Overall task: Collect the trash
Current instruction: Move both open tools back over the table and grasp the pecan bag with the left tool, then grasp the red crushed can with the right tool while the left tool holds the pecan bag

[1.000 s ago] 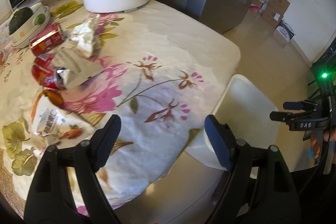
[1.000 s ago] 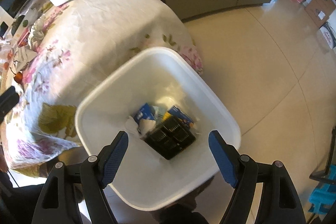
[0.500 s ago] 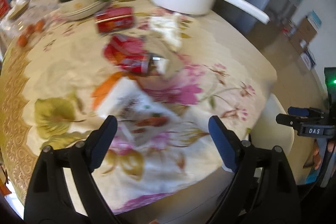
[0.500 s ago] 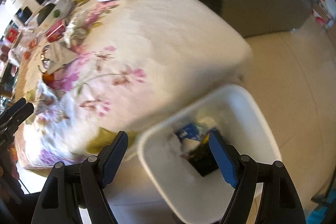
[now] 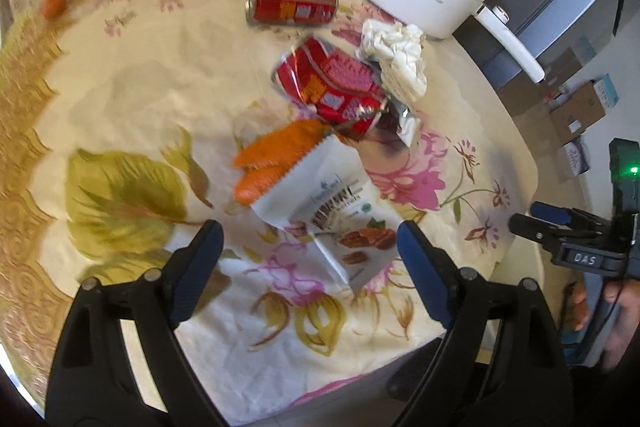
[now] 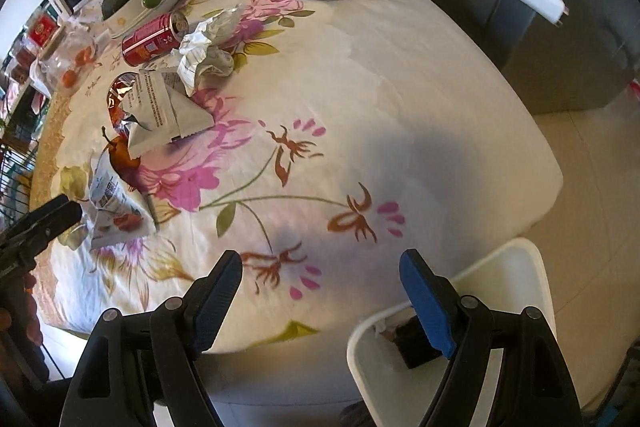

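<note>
With both the left gripper (image 5: 308, 247) and right gripper (image 6: 320, 279) spread apart and empty, we judge the next move is closing on the white printed snack wrapper (image 5: 328, 215) lying near us, then carrying it right to the white plastic bin (image 6: 520, 267).

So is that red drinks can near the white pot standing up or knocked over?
Knocked over. The red can lies on its side on the tablecloth, its round end facing sideways in both views.

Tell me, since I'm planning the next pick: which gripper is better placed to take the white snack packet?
Left. The left gripper is open with the white snack packet lying just ahead between its fingers. The right gripper is open over bare tablecloth near the bin.
</note>
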A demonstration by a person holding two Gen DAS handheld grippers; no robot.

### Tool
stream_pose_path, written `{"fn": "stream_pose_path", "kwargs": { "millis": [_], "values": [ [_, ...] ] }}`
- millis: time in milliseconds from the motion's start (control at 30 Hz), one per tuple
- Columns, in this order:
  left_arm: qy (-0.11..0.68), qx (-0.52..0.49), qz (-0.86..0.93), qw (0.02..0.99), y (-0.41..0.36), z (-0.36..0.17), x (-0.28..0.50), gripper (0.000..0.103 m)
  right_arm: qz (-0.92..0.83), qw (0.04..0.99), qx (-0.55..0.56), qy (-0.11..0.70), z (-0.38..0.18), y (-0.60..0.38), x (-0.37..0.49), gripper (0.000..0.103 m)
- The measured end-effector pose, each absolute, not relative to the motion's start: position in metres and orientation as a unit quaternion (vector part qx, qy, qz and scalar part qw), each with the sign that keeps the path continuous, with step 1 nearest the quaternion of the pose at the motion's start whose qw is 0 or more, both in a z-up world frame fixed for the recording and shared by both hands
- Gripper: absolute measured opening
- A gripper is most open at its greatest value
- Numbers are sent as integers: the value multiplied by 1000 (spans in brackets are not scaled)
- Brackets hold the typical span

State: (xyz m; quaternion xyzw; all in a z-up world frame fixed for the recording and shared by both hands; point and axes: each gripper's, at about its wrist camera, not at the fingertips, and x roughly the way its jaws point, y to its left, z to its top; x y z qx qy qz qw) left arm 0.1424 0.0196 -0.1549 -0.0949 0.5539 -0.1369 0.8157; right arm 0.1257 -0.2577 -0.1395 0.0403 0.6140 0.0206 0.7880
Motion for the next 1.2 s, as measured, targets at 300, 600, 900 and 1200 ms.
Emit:
{"fn": "stream_pose_path", "kwargs": {
  "millis": [300,600,900,1200],
  "values": [
    [572,-120,-41,810,-10,-159,146,88,14,786,42,617,-146,-270,133,82],
    [566,-137,63,811,-51,-182,154,90,-11,782,52,621,-151,-304,124,82],
    [542,-131,67,827,-39,-180,143,66,-14,785,62,617,-146,-311,124,82],
    [569,-149,-22,809,5,-174,141,51,14,795,68,602,-134,-270,140,82]
  ]
}}
